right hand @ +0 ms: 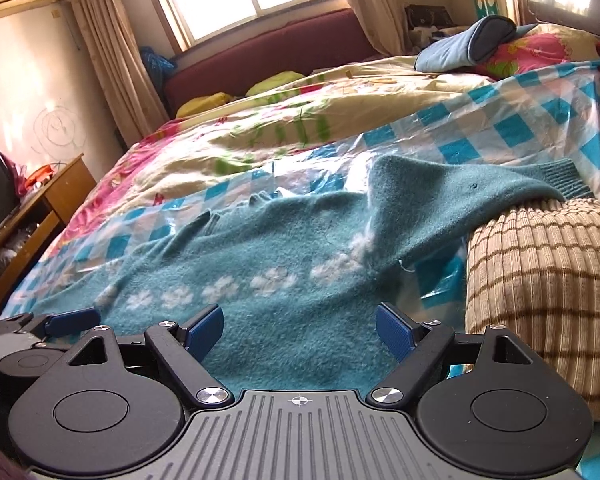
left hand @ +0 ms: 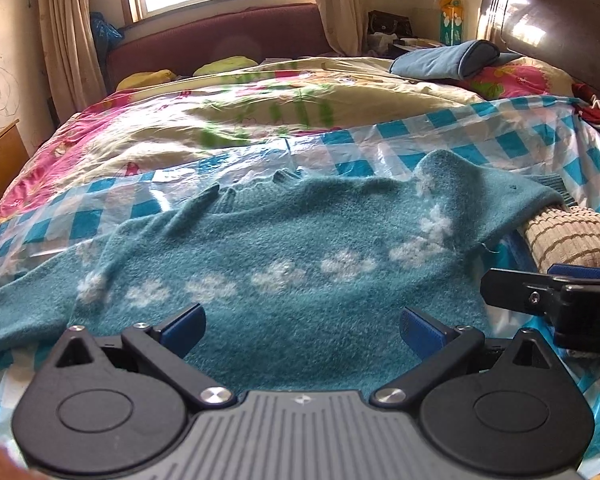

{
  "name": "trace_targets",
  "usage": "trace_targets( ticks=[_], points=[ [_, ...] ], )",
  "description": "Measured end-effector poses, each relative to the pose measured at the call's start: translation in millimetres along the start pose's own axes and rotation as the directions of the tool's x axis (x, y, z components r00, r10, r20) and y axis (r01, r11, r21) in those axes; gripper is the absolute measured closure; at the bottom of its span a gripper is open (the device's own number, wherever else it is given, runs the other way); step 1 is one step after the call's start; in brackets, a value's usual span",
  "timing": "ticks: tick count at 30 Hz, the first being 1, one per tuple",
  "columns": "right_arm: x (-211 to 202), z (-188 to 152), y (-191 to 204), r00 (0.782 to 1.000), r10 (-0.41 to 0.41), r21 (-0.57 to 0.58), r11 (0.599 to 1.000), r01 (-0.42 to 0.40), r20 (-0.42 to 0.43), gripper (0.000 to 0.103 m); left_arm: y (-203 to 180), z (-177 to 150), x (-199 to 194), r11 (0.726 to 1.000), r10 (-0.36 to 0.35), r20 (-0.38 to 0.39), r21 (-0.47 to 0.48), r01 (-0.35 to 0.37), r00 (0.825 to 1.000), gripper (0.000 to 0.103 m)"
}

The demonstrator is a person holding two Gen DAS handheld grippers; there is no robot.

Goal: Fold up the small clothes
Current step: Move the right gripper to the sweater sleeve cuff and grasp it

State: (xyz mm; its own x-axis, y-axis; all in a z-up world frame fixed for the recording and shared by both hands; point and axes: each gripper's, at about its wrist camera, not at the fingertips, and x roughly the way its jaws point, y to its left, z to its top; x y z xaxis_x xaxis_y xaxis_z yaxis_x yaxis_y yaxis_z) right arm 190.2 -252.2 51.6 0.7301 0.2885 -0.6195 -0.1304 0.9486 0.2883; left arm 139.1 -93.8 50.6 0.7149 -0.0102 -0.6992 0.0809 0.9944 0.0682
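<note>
A small teal knitted sweater [left hand: 284, 240] with a row of white flowers lies spread on a blue-and-white checked plastic sheet [left hand: 480, 140] over the bed. One sleeve [left hand: 512, 194] drapes over a beige striped cushion [left hand: 576, 236] at the right. My left gripper [left hand: 300, 332] hovers open over the sweater's near hem, nothing between its blue pads. My right gripper [right hand: 298, 334] is also open just above the hem of the sweater [right hand: 268, 264], beside the cushion [right hand: 540, 292]. The right gripper's finger [left hand: 540, 300] shows at the right edge of the left wrist view.
A floral quilt [left hand: 228, 120] covers the bed beyond the sheet, with a folded blue cloth [left hand: 444, 60] and a dark headboard [left hand: 548, 24] far right. A wooden desk [right hand: 40, 216] stands left of the bed. A maroon sofa [left hand: 220, 40] sits under the window.
</note>
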Motion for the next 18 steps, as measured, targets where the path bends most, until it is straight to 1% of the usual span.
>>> trace_targets(
  ticks=[4, 8, 10, 13, 16, 18],
  points=[
    [-0.9, 15.0, -12.5, 1.0, -0.005, 0.002, 1.0, 0.005, 0.024, 0.019, -10.0, 8.8, 10.7, 1.0, -0.017, -0.009, 0.006, 0.017, 1.0, 0.0],
    [-8.1, 43.6, -42.0, 0.998, -0.015, 0.053, 0.999, 0.012, 0.065, 0.02, -25.0, 23.2, 19.2, 0.999, -0.042, 0.008, 0.01, 0.042, 0.999, 0.0],
    [-12.9, 62.7, -67.8, 0.995, -0.035, 0.104, 0.994, 0.025, 0.092, 0.02, -34.5, 32.5, 23.2, 0.998, -0.059, 0.02, 0.015, 0.059, 0.998, 0.0],
    [-13.9, 88.9, -115.2, 0.987, -0.111, 0.187, 0.978, 0.088, 0.117, 0.021, -53.1, 49.5, 30.4, 0.996, -0.086, 0.05, 0.028, 0.085, 0.995, 0.0],
    [-3.5, 105.8, -165.7, 0.982, -0.164, 0.297, 0.946, 0.13, 0.094, 0.024, -74.3, 63.7, 39.4, 0.994, -0.106, 0.079, 0.045, 0.103, 0.991, 0.0],
    [6.5, 112.4, -192.0, 0.977, -0.2, 0.344, 0.925, 0.162, 0.076, 0.024, -88.5, 71.5, 46.8, 0.992, -0.122, 0.083, 0.047, 0.118, 0.989, 0.0]
  ],
)
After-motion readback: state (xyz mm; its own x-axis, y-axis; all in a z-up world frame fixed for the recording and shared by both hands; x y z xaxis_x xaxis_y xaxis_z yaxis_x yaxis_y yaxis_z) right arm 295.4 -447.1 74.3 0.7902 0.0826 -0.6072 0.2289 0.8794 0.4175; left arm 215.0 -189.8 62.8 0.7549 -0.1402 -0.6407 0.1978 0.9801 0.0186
